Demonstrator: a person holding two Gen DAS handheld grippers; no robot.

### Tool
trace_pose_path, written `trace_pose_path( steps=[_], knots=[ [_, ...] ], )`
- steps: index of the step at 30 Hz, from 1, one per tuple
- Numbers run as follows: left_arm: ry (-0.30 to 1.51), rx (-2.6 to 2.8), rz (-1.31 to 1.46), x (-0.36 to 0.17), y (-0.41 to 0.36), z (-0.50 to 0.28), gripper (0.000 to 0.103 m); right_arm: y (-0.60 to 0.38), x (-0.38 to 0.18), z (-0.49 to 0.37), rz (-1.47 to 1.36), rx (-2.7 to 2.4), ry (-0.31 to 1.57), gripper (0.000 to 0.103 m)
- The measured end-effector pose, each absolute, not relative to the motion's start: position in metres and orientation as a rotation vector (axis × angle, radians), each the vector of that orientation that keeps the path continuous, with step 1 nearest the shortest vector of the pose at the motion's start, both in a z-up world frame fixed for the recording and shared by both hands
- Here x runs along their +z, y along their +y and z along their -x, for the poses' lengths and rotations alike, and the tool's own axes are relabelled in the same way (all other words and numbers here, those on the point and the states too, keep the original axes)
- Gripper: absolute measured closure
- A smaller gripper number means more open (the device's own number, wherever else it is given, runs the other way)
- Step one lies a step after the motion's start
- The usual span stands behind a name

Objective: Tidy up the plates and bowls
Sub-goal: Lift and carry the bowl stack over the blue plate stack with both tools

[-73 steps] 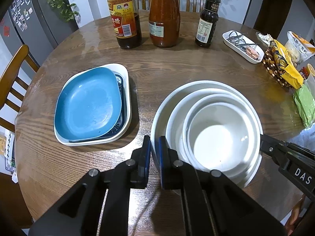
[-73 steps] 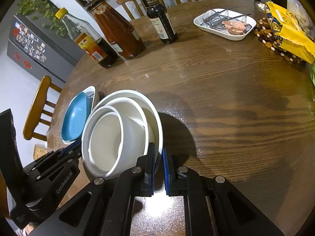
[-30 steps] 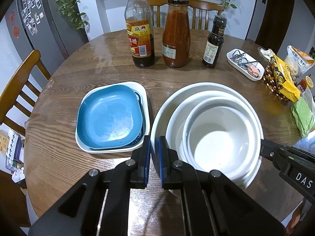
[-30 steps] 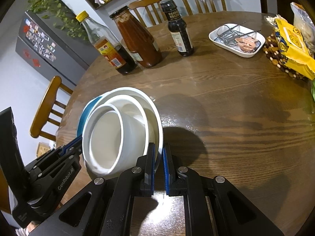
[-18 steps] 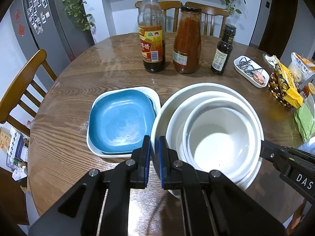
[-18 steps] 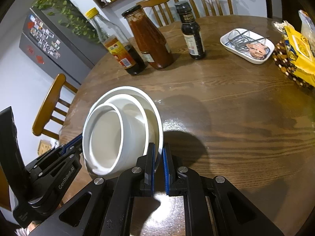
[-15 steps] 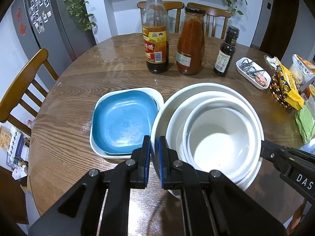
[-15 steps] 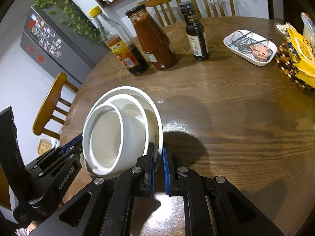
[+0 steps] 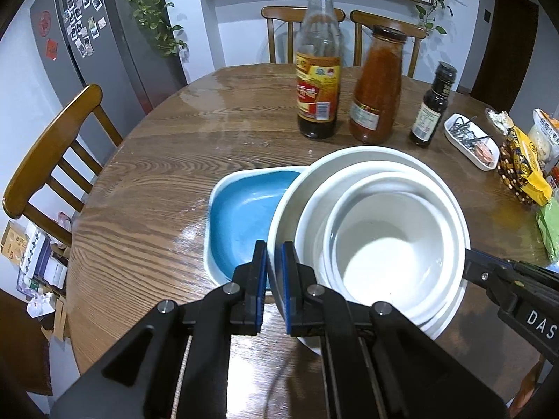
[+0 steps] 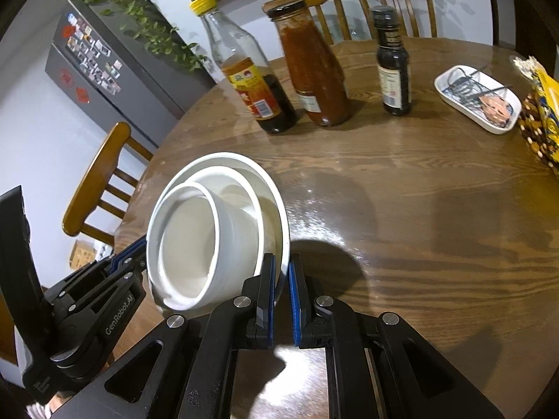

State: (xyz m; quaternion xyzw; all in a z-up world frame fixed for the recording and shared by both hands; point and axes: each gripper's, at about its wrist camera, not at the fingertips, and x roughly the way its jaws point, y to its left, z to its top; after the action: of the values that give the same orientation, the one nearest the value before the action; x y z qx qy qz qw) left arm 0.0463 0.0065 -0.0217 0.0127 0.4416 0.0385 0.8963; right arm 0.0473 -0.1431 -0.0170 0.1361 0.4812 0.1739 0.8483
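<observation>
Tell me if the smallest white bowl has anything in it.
Empty. The smallest white bowl shows a bare white bottom, nested inside two larger bowls.

Round wooden table (image 9: 167, 181), glossy, glare patches on top. Three bottles in row toward far side: tall clear bottle (image 9: 318, 66), yellow cap, dark liquid low in it; red sauce jar (image 9: 377, 87) just right of it; small dark bottle (image 9: 432, 104) further right. White oblong dish (image 9: 470, 141) holding metal clips, near right edge. Yellow snack bag (image 9: 524, 171) beside beaded mat. Wooden chairs (image 9: 52, 153) around table. Grey fridge (image 9: 101, 38) with magnets and photos, trailing plant beside it.
</observation>
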Motion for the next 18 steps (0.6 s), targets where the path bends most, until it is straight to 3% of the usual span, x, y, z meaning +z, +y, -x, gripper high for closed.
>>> trace_pose_path(
  steps=[18],
  knots=[
    [0.925, 0.106, -0.037, -0.027, 0.059, -0.061, 0.099, -0.090, -0.023, -0.066, -0.285, 0.388, 1.017, 0.091]
  ],
)
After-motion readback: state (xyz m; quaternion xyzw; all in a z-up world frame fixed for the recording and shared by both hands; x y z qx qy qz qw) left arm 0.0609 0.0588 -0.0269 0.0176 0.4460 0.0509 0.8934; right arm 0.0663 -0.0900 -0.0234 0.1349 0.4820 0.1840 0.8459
